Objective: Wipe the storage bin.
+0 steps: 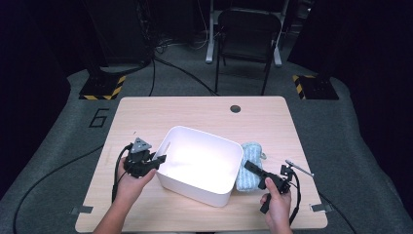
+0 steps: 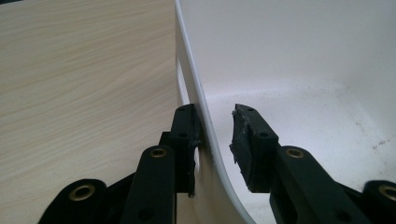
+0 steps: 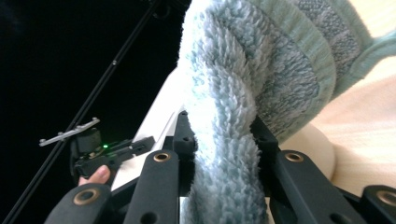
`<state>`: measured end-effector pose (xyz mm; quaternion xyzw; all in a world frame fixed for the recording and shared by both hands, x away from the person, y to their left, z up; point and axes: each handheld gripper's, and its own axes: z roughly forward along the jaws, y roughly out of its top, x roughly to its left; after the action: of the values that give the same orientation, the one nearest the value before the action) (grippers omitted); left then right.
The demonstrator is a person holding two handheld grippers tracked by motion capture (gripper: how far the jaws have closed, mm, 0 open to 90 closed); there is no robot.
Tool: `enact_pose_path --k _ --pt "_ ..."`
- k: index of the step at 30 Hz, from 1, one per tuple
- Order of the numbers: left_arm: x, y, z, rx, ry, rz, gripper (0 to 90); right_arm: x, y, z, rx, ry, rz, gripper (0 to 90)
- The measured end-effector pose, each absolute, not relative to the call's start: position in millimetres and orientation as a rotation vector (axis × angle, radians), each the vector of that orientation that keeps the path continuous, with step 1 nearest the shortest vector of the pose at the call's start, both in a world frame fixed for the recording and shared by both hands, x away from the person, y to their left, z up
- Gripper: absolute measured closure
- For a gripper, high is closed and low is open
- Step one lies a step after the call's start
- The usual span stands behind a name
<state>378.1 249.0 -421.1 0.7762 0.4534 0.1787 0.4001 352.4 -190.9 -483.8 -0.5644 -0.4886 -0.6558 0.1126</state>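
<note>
Towel [image 1: 249, 166], rolled, lies on the desk [image 1: 146, 112] at lower right of the high frame, touching the white bin [image 1: 181, 134]. Right tool [image 1: 254, 169] is clamped on its pile. Left tool [image 2: 215, 135] straddles the bin wall, the inner pad apart from it. Risk: the bin slides or tips if pushed, and the roll unravels when lifted.

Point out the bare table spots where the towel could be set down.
Free: the far strip of the table between the white tub and the grommet hole, and the near edge below the tub. Crowded: right of the tub, where the rolled towel and right claw sit.
</note>
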Motion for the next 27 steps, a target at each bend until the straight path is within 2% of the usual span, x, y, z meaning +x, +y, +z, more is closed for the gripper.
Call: enact_pose_path --k 12,27 --pt "377.6 248.6 -421.9 1.948 1.152 0.459 69.8 356.6 -185.2 -513.5 -1.758 -1.413 -1.804 71.7" --pt "377.8 249.2 -421.8 1.949 1.15 0.449 69.7 362.2 -177.2 -531.3 -1.896 -1.66 -1.591 72.2"
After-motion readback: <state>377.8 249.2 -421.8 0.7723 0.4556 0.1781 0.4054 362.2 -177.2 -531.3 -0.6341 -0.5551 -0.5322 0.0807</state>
